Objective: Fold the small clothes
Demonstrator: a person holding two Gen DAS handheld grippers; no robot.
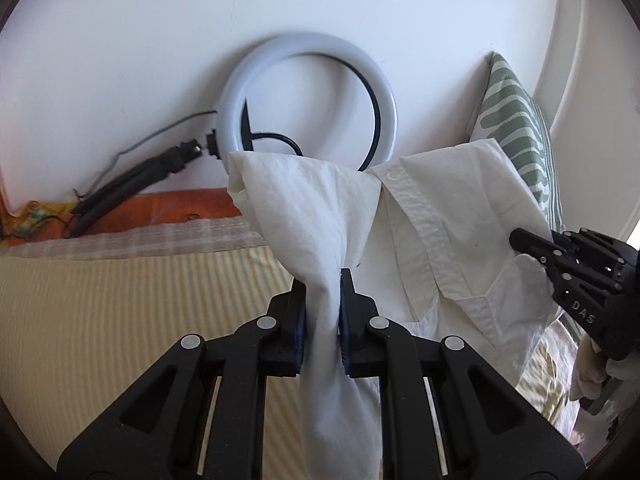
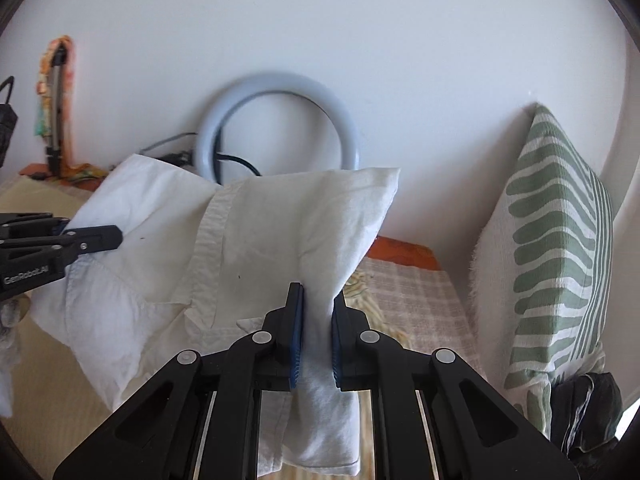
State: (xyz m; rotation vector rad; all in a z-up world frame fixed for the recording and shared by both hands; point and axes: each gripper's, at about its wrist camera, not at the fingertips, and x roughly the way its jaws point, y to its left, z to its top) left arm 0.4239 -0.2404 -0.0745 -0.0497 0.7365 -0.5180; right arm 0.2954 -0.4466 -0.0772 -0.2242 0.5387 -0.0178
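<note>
Above the striped yellow bedcover (image 1: 120, 300), your left gripper (image 1: 323, 320) and right gripper (image 2: 318, 332) each pinch the cream button-up shirt (image 1: 440, 220), holding it aloft, likely to spread it for folding.

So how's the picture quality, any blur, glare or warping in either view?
Left wrist view: sharp on the shirt and left gripper, the wall bends at the fisheye rim. Right wrist view: the ring light looks slightly soft, the pillow curves, with soft daylight and no harsh glare.

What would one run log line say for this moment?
left tool: shut on white cotton button shirt | right tool: shut on shirt | shirt lifted between both
</note>
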